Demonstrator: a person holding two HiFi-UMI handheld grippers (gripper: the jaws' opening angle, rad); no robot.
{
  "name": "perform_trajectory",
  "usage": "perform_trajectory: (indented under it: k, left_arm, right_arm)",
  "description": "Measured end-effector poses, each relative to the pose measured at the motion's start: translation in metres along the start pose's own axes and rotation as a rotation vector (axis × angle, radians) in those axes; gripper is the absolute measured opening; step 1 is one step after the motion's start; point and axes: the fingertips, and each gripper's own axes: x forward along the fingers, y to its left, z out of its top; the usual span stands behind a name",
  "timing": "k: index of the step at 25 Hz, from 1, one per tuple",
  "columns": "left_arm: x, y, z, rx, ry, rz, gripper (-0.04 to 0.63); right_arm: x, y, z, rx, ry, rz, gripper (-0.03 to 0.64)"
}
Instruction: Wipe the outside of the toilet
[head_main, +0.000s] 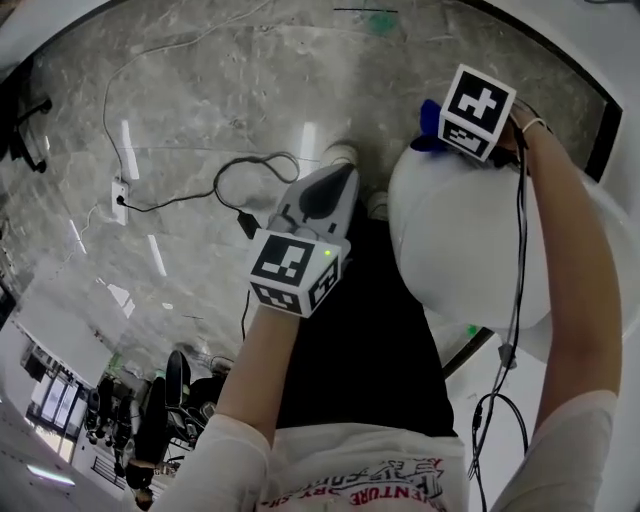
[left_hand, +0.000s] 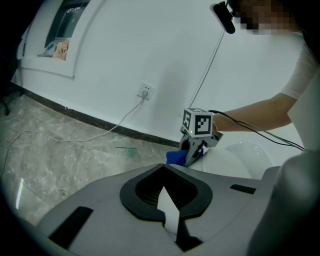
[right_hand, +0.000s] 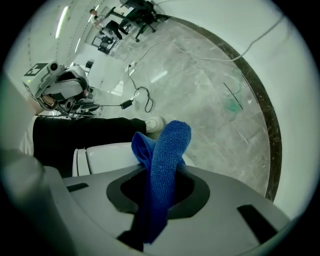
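Blue cloth at the white toilet's outer shell.
The right hand-held gripper (left_hand: 192, 152) clamps a blue cloth (right_hand: 167, 160) at the far edge of the toilet (head_main: 460, 240). The left hand-held gripper (head_main: 335, 185) hangs beside the toilet over the marble floor (head_main: 200, 100), jaws together, holding nothing.

An office-like room, with marble floor (head_main: 200, 100), office chairs (right_hand: 136, 14) and toilet (head_main: 460, 240).
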Motion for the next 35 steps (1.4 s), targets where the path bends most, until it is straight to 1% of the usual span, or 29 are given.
perform_trajectory:
  k: [5,8,11,15,17,19,21,23,26,29,32,35]
  left_arm:
    - [-0.038,0.021,-0.031,-0.03,0.005,0.034,0.006]
    - [-0.055,0.033,-0.047,-0.036,0.009,0.042,0.005]
    - [-0.075,0.043,-0.056,-0.04,0.003,0.044,0.006]
    - [-0.101,0.057,-0.061,-0.044,-0.015,0.057,0.005]
    - [-0.113,0.066,-0.06,-0.046,-0.029,0.06,0.006]
    - [-0.125,0.076,-0.063,-0.049,-0.027,0.062,0.006]
    - [-0.136,0.086,-0.067,-0.043,-0.017,0.074,0.006]
    - [-0.147,0.093,-0.068,-0.032,-0.005,0.084,0.006]
    - [-0.159,0.094,-0.062,0.008,0.02,0.073,0.005]
    - [-0.169,0.088,-0.045,0.096,0.049,0.039,0.005]
    - [-0.175,0.071,-0.019,0.169,0.067,0.025,0.006]
    - [-0.173,0.039,0.016,0.215,0.06,0.01,0.006]
  right_arm:
    - [0.016,0.029,0.026,-0.11,0.085,-0.014,0.075]
    - [0.024,0.041,0.036,-0.15,0.138,-0.023,0.075]
    - [0.035,0.058,0.046,-0.179,0.165,-0.026,0.075]
    - [0.048,0.095,0.062,-0.248,0.202,0.027,0.075]
    - [0.055,0.104,0.065,-0.277,0.243,0.011,0.075]
    - [0.06,0.113,0.069,-0.281,0.25,0.008,0.075]
    - [0.061,0.127,0.079,-0.251,0.204,0.026,0.075]
    - [0.057,0.143,0.094,-0.194,0.118,0.034,0.075]
    - [0.042,0.16,0.122,-0.102,-0.067,0.005,0.075]
    - [0.009,0.169,0.143,0.014,-0.278,-0.069,0.075]
    - [-0.033,0.17,0.141,0.129,-0.444,-0.129,0.075]
    - [-0.078,0.167,0.117,0.246,-0.585,-0.166,0.075]
